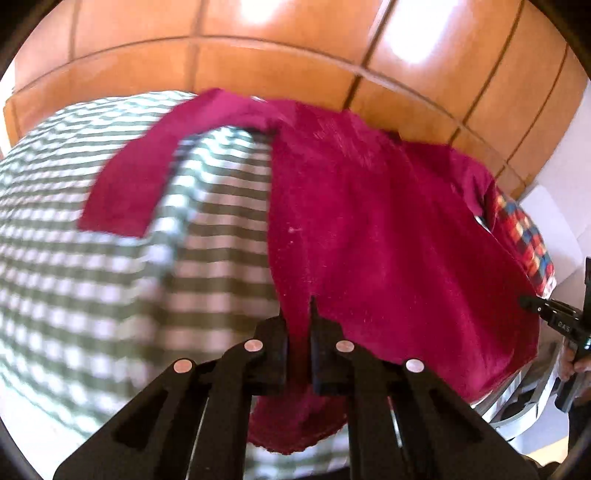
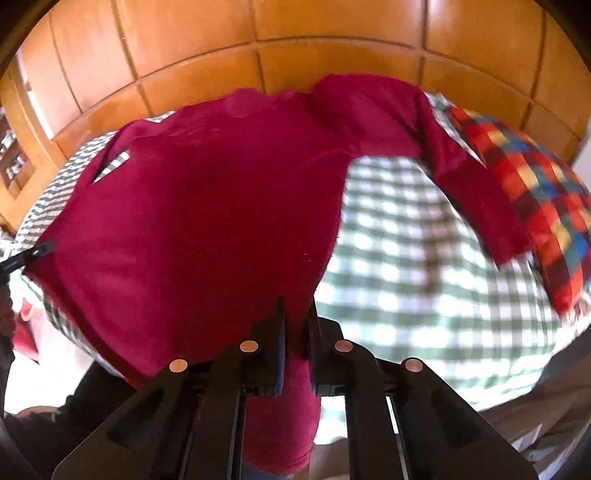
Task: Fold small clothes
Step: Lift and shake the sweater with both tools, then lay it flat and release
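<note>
Left gripper [image 1: 298, 321] was matte black plastic with slotted linkage arms, four round silvery rivets behind its narrow tapered fingers [image 1: 314, 314], right gripper [image 2: 295, 317] looked identical, its rivets [image 2: 249, 346] copper-tinted, pale lettering on its side in the left view

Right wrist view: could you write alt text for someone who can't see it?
A black two-finger claw pinches the bottom hem of a magenta long-sleeved top spread over a green-and-white checked cloth. One sleeve reaches right toward a red, blue and yellow plaid cloth, the other claw grips the top's left edge, and orange wooden panels fill the background.
</note>
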`<move>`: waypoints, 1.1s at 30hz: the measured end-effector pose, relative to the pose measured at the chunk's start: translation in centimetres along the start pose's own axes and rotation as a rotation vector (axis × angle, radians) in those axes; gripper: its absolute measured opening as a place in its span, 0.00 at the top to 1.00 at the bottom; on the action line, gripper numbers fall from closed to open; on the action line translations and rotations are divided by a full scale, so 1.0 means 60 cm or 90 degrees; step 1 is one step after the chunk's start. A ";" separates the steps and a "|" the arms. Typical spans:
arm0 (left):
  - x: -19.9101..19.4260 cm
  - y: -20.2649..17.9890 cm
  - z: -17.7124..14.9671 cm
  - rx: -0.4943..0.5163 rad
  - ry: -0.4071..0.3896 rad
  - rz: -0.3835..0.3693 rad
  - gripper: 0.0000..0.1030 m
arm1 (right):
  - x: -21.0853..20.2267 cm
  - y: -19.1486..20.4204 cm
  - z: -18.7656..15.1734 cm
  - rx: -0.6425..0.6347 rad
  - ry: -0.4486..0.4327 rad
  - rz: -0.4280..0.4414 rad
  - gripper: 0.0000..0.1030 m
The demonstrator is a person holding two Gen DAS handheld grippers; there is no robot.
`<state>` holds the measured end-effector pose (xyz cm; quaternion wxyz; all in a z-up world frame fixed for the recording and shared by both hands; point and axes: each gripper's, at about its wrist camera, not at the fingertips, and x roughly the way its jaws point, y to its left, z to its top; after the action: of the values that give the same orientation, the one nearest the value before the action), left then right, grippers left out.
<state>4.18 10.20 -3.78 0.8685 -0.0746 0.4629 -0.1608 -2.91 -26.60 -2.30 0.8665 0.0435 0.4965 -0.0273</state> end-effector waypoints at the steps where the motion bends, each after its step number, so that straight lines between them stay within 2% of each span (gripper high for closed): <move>1: -0.011 0.010 -0.009 -0.009 0.001 -0.008 0.93 | 0.006 -0.004 -0.012 0.001 0.014 -0.002 0.92; 4: -0.028 0.016 -0.055 -0.010 0.022 -0.002 0.93 | 0.033 0.004 -0.040 -0.006 0.051 -0.003 0.92; 8: -0.003 0.004 -0.098 -0.023 0.069 0.004 0.92 | 0.051 0.003 -0.061 -0.008 0.065 -0.014 0.91; 9: 0.002 -0.001 -0.101 -0.022 0.071 0.023 0.89 | 0.045 -0.007 -0.060 0.003 0.062 -0.002 0.87; 10: 0.002 -0.002 -0.101 -0.023 0.070 0.034 0.84 | 0.034 -0.023 -0.053 0.022 0.048 0.002 0.77; 12: -0.005 -0.002 -0.085 -0.033 0.044 0.038 0.77 | 0.012 -0.055 -0.043 0.049 0.012 -0.028 0.68; 13: -0.011 0.000 -0.076 -0.036 0.028 0.042 0.71 | 0.003 -0.072 -0.038 0.067 -0.002 -0.041 0.68; 15: -0.022 -0.004 -0.046 -0.037 -0.009 0.050 0.69 | -0.008 -0.127 -0.022 0.134 -0.027 -0.069 0.68; 18: -0.016 -0.013 -0.018 -0.033 -0.031 0.047 0.69 | -0.012 -0.209 -0.006 0.239 -0.062 -0.114 0.68; 20: 0.002 -0.035 0.002 -0.021 -0.035 0.047 0.65 | -0.007 -0.252 0.007 0.281 -0.078 -0.188 0.55; 21: 0.012 -0.049 0.009 -0.009 -0.032 0.047 0.63 | -0.005 -0.262 0.014 0.266 -0.092 -0.234 0.47; 23: 0.026 -0.075 0.015 0.012 -0.025 0.042 0.56 | 0.012 -0.261 0.032 0.206 -0.097 -0.287 0.47; 26: 0.051 -0.113 0.024 0.038 -0.017 0.029 0.54 | 0.046 -0.260 0.048 0.134 -0.078 -0.337 0.47; 27: 0.061 -0.125 0.028 0.042 -0.010 0.020 0.54 | 0.066 -0.264 0.053 0.114 -0.059 -0.345 0.47; 29: 0.076 -0.148 0.029 0.053 0.003 0.009 0.54 | 0.104 -0.285 0.058 0.103 -0.002 -0.334 0.75; 30: 0.084 -0.163 0.029 0.064 0.009 0.007 0.54 | 0.116 -0.296 0.059 0.107 0.015 -0.340 0.93; 31: 0.088 -0.174 0.028 0.071 0.012 0.005 0.54 | 0.113 -0.303 0.063 0.119 0.013 -0.345 0.98; 32: 0.094 -0.186 0.029 0.083 0.015 0.003 0.54 | 0.101 -0.305 0.068 0.131 0.001 -0.335 0.98; 33: 0.100 -0.199 0.031 0.096 0.017 0.004 0.54 | 0.068 -0.304 0.076 0.148 -0.035 -0.313 0.98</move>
<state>6.34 -3.10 -4.06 0.8659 -0.0053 0.4612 -0.1938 1.41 -45.24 -4.41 0.8362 0.0197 0.4619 -0.2950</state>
